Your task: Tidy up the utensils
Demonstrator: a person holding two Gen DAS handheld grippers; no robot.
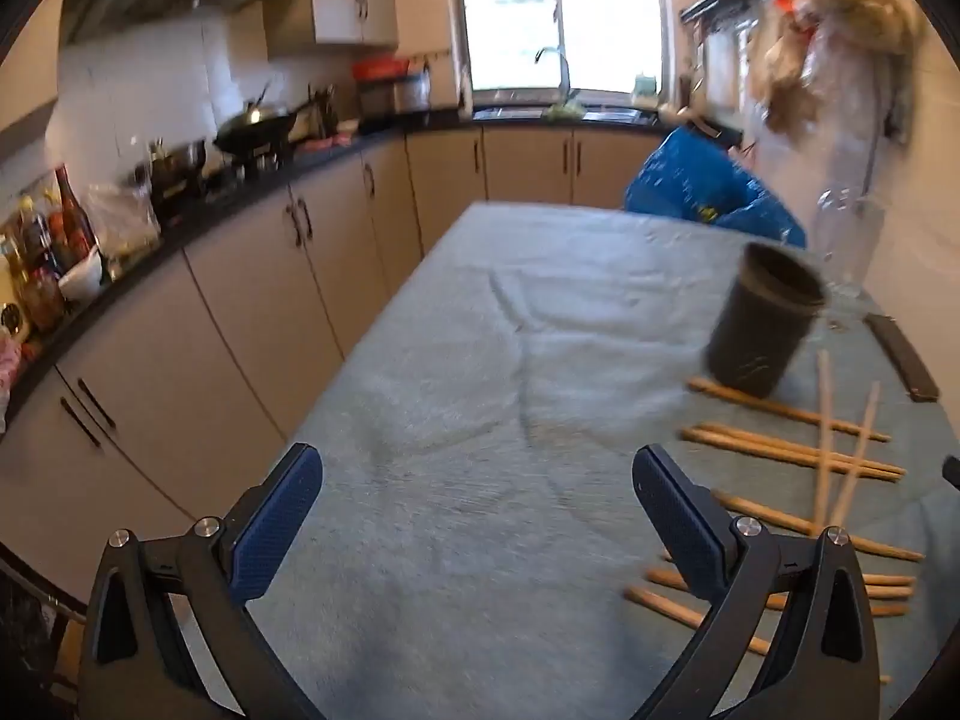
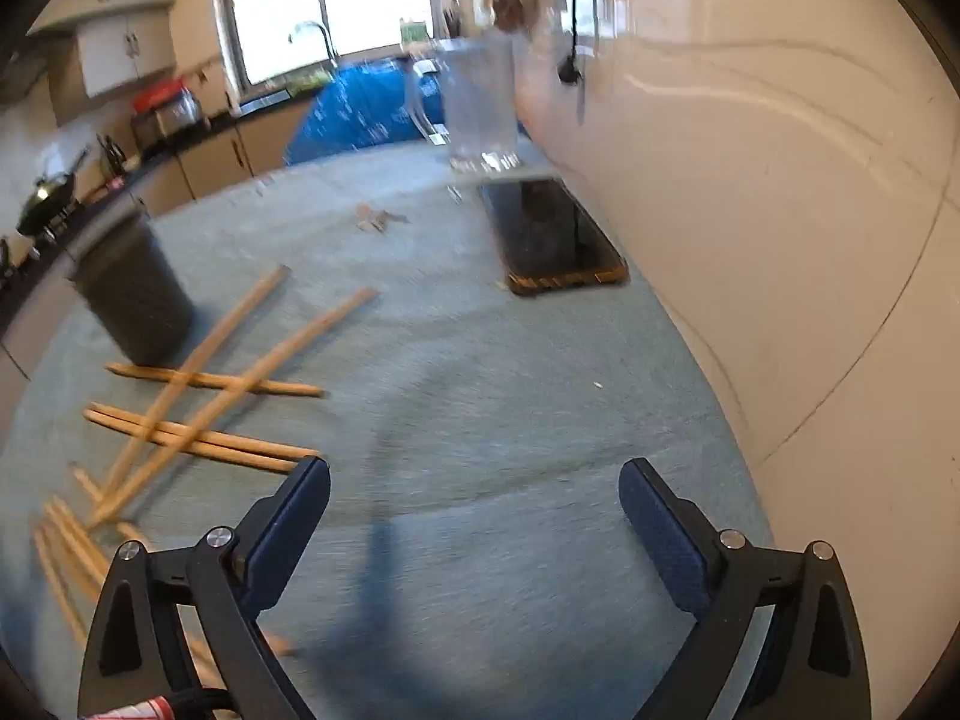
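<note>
Several wooden chopsticks lie scattered on the blue-grey tablecloth, some crossed over others. A dark round holder cup stands upright just beyond them. My left gripper hovers open over bare cloth, with the chopsticks to its right and nothing between its fingers. In the right wrist view the same chopsticks lie to the left and the cup stands at far left. My right gripper is open above bare cloth, empty.
A black phone lies flat near the white wall, with a clear glass pitcher behind it. A blue bag sits at the table's far end. Kitchen cabinets run along the left.
</note>
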